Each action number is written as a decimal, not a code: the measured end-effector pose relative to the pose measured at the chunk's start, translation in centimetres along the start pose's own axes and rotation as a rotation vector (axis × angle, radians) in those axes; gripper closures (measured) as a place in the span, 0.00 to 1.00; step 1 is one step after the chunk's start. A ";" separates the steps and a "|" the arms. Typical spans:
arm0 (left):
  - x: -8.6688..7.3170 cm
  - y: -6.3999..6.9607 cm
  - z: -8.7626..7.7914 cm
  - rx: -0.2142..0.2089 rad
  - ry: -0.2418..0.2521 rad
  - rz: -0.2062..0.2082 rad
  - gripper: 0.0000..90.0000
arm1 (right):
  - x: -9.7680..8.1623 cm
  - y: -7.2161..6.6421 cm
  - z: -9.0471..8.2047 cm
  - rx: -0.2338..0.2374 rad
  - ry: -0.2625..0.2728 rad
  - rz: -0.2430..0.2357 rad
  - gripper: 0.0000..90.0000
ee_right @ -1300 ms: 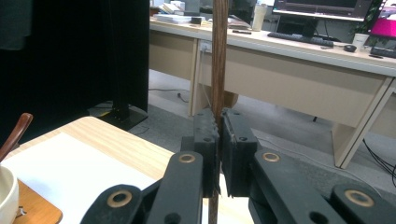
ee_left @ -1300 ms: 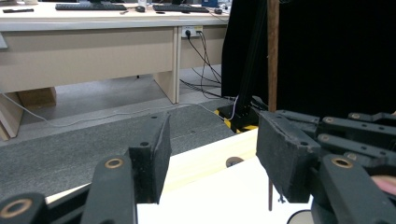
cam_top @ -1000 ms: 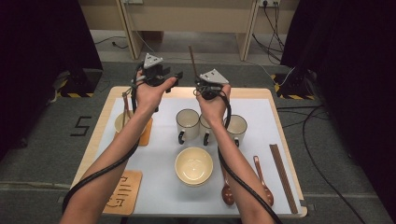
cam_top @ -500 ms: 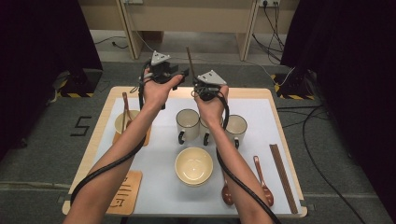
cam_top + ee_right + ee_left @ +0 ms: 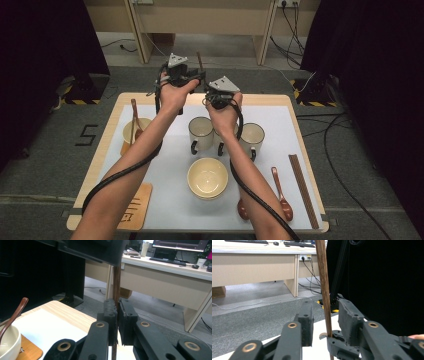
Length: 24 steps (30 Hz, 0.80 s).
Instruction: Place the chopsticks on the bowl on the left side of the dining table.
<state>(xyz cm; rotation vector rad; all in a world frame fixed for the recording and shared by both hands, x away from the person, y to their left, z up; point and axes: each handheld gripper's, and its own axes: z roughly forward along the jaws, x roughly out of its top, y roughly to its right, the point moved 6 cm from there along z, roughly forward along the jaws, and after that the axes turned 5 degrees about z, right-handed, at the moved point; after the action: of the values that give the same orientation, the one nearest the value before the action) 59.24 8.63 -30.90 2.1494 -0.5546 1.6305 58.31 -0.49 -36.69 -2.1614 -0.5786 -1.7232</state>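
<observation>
High view: light wood tabletop [image 5: 113, 131] with a white mat, standing on grey carpet; black curtains fill both sides of the frame and desk legs and cables run along the top. Both hands are raised at upper centre. The left tongs [image 5: 186, 76] and the right tongs [image 5: 218, 95] meet at a thin dark wooden stick [image 5: 199, 61] that stands upright between them. Below them are three cream mugs [image 5: 200, 132]. A bowl [image 5: 207, 177] sits at lower centre, and another bowl [image 5: 136, 131] at left has a brown spoon leaning in it. Two spoons and a pair of flat chopsticks [image 5: 302, 190] lie at lower right.

Left gripper view: the stick [image 5: 323, 285], round with a grainy surface, rises through centre frame. The left tongs [image 5: 325, 317] have just been closing, and the stick stands between the jaws against the right one, with the left jaw apart from it. Pale desks and grey floor lie behind.

Right gripper view: the right tongs [image 5: 117, 311] are narrow and clamped on the stick [image 5: 116, 282]. Bowl and spoon are at lower left.
</observation>
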 end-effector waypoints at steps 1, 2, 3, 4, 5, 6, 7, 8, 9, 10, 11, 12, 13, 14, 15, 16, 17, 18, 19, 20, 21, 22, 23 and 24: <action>0.0 0.0 0.1 -0.001 0.002 -0.002 0.74 | 0.0 -0.1 0.0 -0.001 -0.002 -0.002 0.95; 0.0 0.0 0.1 -0.001 0.002 -0.002 0.76 | 0.0 -0.1 -0.1 -0.002 -0.002 -0.008 0.95; 0.1 0.0 0.1 -0.003 0.006 -0.009 0.76 | 0.0 -0.1 -0.1 -0.002 -0.002 -0.008 0.95; 0.1 0.0 0.2 -0.013 0.013 -0.014 0.81 | 0.0 -0.1 -0.1 -0.002 -0.002 -0.010 0.95; 0.1 0.0 0.2 -0.013 0.013 -0.014 0.83 | 0.0 -0.1 -0.1 -0.002 -0.002 -0.010 0.95; 0.2 -0.1 0.3 -0.015 0.018 -0.012 0.84 | 0.0 -0.2 -0.1 -0.001 -0.003 -0.010 0.95; 0.2 -0.1 0.4 -0.015 0.019 -0.012 0.86 | 0.0 -0.3 -0.1 -0.001 -0.003 -0.009 0.95; 0.2 -0.1 0.4 -0.014 0.020 -0.010 0.87 | 0.0 -0.3 -0.1 -0.002 -0.001 -0.014 0.95; 0.2 -0.2 0.4 -0.015 0.021 -0.012 0.89 | 0.0 -0.3 -0.1 -0.001 0.000 -0.013 0.95; 0.2 -0.2 0.4 -0.018 0.022 -0.014 0.90 | 0.0 -0.3 -0.1 -0.002 0.001 -0.014 0.95; 0.2 -0.1 0.4 -0.022 0.022 -0.016 0.90 | 0.0 -0.3 -0.1 -0.002 0.000 -0.013 0.95; 0.2 -0.1 0.4 -0.022 0.022 -0.016 0.91 | 0.0 -0.3 -0.1 -0.002 0.000 -0.013 0.95; 0.2 -0.1 0.3 -0.028 0.023 -0.020 0.91 | 0.0 -0.3 -0.1 -0.001 0.001 -0.017 0.95; 0.2 0.0 0.3 -0.037 0.025 -0.029 0.92 | 0.0 -0.3 -0.1 -0.003 0.001 -0.013 0.95; 0.2 0.0 0.3 -0.037 0.025 -0.029 0.93 | 0.0 -0.3 -0.1 -0.004 0.001 -0.012 0.95; 0.3 0.1 0.2 -0.040 0.029 -0.022 0.93 | 0.0 -0.3 -0.1 -0.004 0.001 -0.009 0.95; 0.3 0.1 0.2 -0.040 0.029 -0.022 0.93 | 0.0 -0.3 -0.1 -0.004 0.001 -0.009 0.95; 0.4 0.2 0.1 -0.045 0.035 -0.015 0.93 | 0.1 -0.3 -0.1 -0.002 -0.001 -0.008 0.92; 0.4 0.2 0.1 -0.045 0.035 -0.015 0.93 | 0.1 -0.3 -0.1 -0.001 -0.004 -0.009 0.88; 0.4 0.3 0.0 -0.046 0.041 -0.017 0.93 | 0.1 -0.3 -0.1 0.000 -0.006 0.000 0.83; 0.5 0.3 -0.1 -0.043 0.047 -0.011 0.93 | 0.1 -0.3 -0.1 0.000 -0.006 0.000 0.83; 0.6 0.3 -0.2 -0.040 0.053 -0.004 0.93 | 0.1 -0.3 -0.1 -0.001 -0.005 0.009 0.79; 0.8 0.3 -0.3 -0.039 0.057 0.001 0.93 | 0.1 -0.3 -0.2 -0.003 -0.006 0.016 0.75; 1.0 0.1 -0.5 -0.025 0.067 0.014 0.93 | 0.1 -0.4 -0.4 0.000 -0.006 0.004 0.72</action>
<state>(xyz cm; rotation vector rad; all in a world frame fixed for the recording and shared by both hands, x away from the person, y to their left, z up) 58.99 8.75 -29.81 2.0693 -0.5682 1.6871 57.81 -0.37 -36.51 -2.1671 -0.5754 -1.7155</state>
